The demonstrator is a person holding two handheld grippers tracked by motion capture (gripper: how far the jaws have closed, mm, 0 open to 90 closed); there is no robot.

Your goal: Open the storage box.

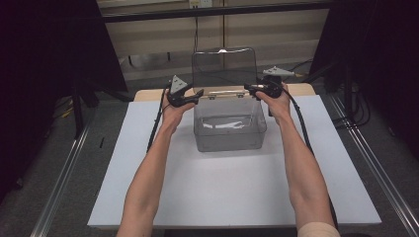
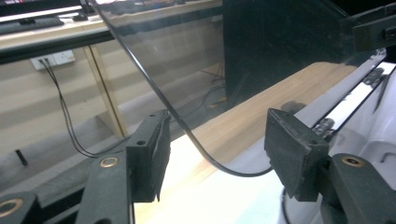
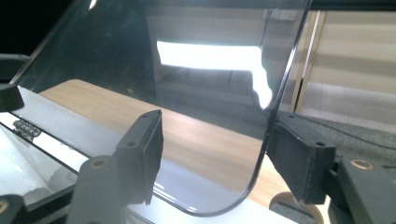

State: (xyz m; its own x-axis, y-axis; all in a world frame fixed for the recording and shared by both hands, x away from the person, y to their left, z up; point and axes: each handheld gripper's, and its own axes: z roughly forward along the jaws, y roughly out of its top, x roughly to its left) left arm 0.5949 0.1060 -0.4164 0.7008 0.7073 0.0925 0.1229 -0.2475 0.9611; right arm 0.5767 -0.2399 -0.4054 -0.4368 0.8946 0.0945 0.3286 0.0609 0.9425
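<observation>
White sheet [image 1: 232, 187] over the near table, nothing on it but my two forearms coming in from the bottom edge

Clear plastic box [image 1: 230, 132], mid-table on that sheet, squarely between my hands; something pale lies at its bottom, too blurred to name

Lid [image 1: 225, 69], same clear plastic, hinged along the box's far rim and standing upright, perhaps tipped slightly back

Left gripper [image 1: 197, 94], at the lid's lower left corner. In the left gripper view the jaws stand about half apart with the lid's rounded edge [image 2: 187, 130] running between them; one pad sits just beside the edge, the other is clear of it. I read no grip

Right gripper [image 1: 248, 89], at the lid's lower right corner. In the right gripper view the lid's edge [image 3: 275, 93] lies close against one pad, the other pad well off it. Jaws partly open, nothing clamped that I can see; whether the near pad actually touches I cannot tell

Wooden tabletop edge [image 1: 148, 94] behind the box, then dark screens and floor cabling beyond

Risks, as I judge them: with neither gripper gripping, the lid stands on its hinge alone and could drop forward onto the box if a pad nudges it as I draw away; a pad dragging the edge could also slide the light box across the smooth sheet
</observation>
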